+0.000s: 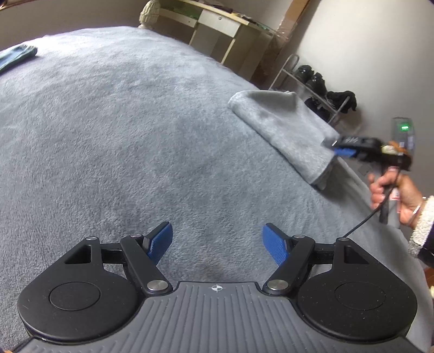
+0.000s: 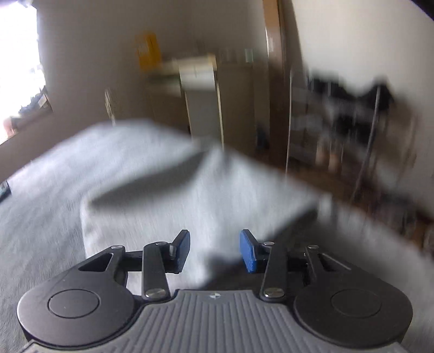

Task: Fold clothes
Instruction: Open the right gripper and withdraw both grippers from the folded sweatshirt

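A folded light grey fleece cloth (image 1: 284, 130) lies at the right edge of a bed covered by a grey fleece blanket (image 1: 122, 135). My left gripper (image 1: 217, 239) is open and empty, low over the blanket, well left of the cloth. My right gripper (image 1: 342, 148) is at the cloth's near right end. In the blurred right wrist view, the right gripper (image 2: 214, 244) is open, its blue pads apart over the near edge of the cloth (image 2: 195, 190). I cannot tell whether it touches the cloth.
A folded blue garment (image 1: 16, 55) lies at the bed's far left. A wooden desk (image 1: 217, 24) stands beyond the bed. A metal rack with dark shoes (image 1: 317, 84) is by the right wall. A cable (image 1: 363, 217) trails from the right gripper.
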Demonstrator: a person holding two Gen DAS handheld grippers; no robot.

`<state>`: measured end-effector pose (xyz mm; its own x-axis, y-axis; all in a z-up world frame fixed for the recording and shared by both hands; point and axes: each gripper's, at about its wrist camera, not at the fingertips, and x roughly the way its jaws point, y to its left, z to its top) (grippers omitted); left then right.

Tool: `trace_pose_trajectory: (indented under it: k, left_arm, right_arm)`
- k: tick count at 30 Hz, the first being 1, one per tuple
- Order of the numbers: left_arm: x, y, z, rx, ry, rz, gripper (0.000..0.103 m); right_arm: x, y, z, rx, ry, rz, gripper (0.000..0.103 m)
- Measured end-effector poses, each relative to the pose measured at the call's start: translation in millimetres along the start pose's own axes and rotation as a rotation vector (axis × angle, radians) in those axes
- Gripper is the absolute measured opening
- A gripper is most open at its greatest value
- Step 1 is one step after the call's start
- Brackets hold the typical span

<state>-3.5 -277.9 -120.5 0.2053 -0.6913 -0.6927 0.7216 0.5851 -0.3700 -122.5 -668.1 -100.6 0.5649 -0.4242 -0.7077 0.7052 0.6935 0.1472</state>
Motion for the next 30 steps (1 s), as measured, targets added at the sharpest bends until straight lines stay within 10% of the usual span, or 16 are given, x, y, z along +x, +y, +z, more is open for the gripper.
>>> trace_pose_trajectory:
  k: [6, 13, 23, 30]
  left_arm:
    - [-29.6, -17.8, 30.8, 0.1, 0.07, -0.019, 0.074]
    - [-70.2, -67.7, 61.3, 0.214, 0.089, 0.024, 0.086]
    - [-34.6, -111.0, -19.4, 0.033, 0.13, -0.022, 0.097]
    - [-46.7, -126.7, -62.1, 0.177, 0.196, 0.006, 0.101]
  right_arm:
    - [-67.9, 9.4, -33.0, 0.132, -0.007, 0.035, 0.045]
    - [-171.5, 71.7, -74.4, 0.047, 0.026, 0.026, 0.07]
    - [-245.2, 81.3, -117.3, -0.012, 0.029, -0.245, 0.091]
    - [-271.9, 85.6, -141.7, 0.003, 0.046, -0.347, 0.098]
